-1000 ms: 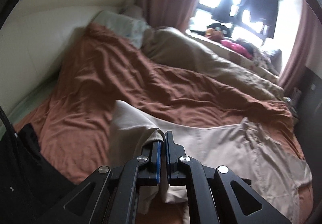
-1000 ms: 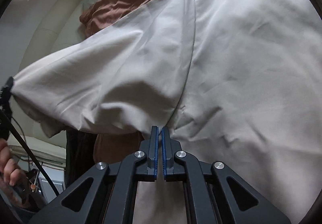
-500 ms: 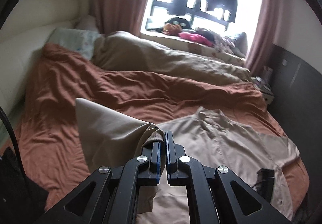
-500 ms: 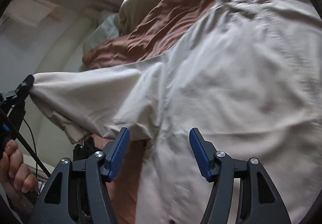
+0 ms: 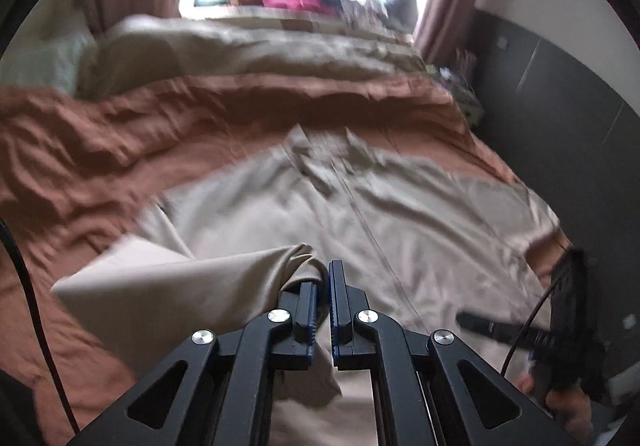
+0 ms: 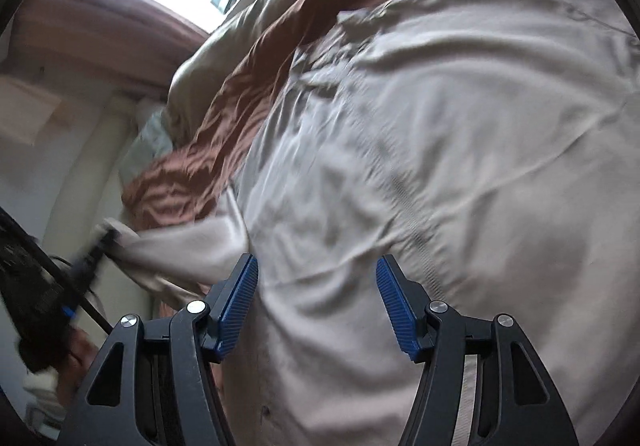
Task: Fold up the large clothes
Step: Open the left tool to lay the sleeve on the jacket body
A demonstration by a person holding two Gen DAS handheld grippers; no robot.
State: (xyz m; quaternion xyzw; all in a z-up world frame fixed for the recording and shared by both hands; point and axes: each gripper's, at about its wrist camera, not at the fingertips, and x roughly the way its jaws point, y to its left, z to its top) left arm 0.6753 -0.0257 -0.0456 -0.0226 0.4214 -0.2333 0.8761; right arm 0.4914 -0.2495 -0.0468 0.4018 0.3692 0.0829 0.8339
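Left wrist view: left gripper (image 5: 323, 288) pinches beige shirt (image 5: 400, 205) sleeve; right gripper (image 6: 317, 286) hovers, fingers spread.

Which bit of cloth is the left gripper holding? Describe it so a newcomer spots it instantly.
Start at the rust-brown bedspread; a beige shirt lies spread on it, collar toward the window. At its near left side, one sleeve is lifted off the bed, its bunched end pinched in the left gripper. It alone rises clear of the flat fabric.
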